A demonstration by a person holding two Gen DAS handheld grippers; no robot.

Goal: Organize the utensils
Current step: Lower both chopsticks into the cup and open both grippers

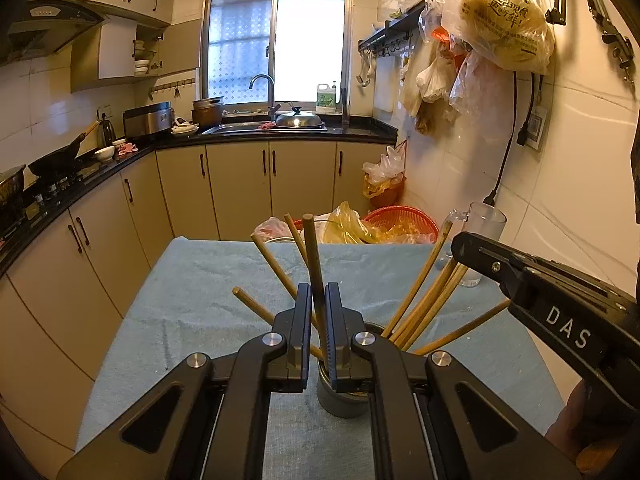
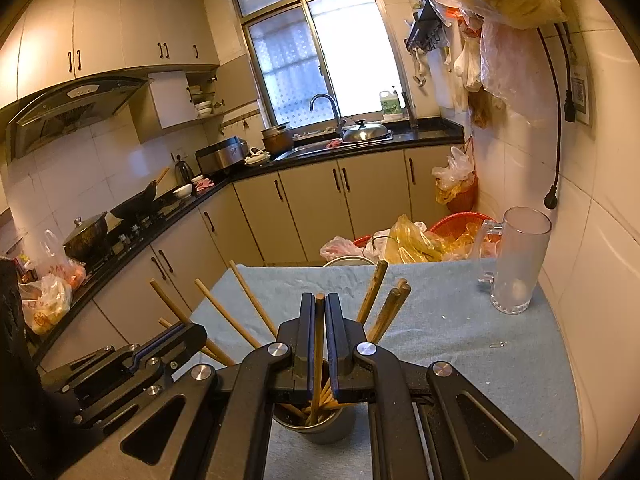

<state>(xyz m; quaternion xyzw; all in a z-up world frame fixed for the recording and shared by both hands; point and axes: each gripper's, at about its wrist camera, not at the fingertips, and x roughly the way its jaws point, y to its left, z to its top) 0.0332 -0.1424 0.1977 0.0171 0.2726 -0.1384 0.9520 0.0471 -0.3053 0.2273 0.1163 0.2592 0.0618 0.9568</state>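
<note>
While each gripper is clamped on a single chopstick, the work sits at the point of lowering both sticks into the holder. In the left wrist view the left gripper (image 1: 319,300) has its jaws together on a dark chopstick (image 1: 312,256) that stands nearly upright and rises toward twelve o'clock past the fingertips, its lower end running down between the jaws toward the metal cup (image 1: 340,400). In the right wrist view the right gripper (image 2: 320,312) pinches a brown chopstick (image 2: 319,356) in the same way; only the stick's top end shows just above the fingertips, and the shaft drops straight down into the cup (image 2: 320,424) at six o'clock.

Holding each stick close to vertical, my judgement is, lets it slide in among the others without knocking them out. The cup stands on the blue cloth (image 1: 192,280) directly beneath both tools, partly hidden by the jaws. Other chopsticks (image 1: 424,300) already lean in it, fanning out toward ten and two o'clock in the left view. The right gripper's body enters the left view from three o'clock, just beside the fan, so the two tools work close together over one small opening.

A glass mug (image 2: 516,260) stands well apart at two o'clock in the right view, near the tiled wall (image 2: 600,240). Whether either held stick's tip has reached the cup's bottom I cannot tell.
</note>
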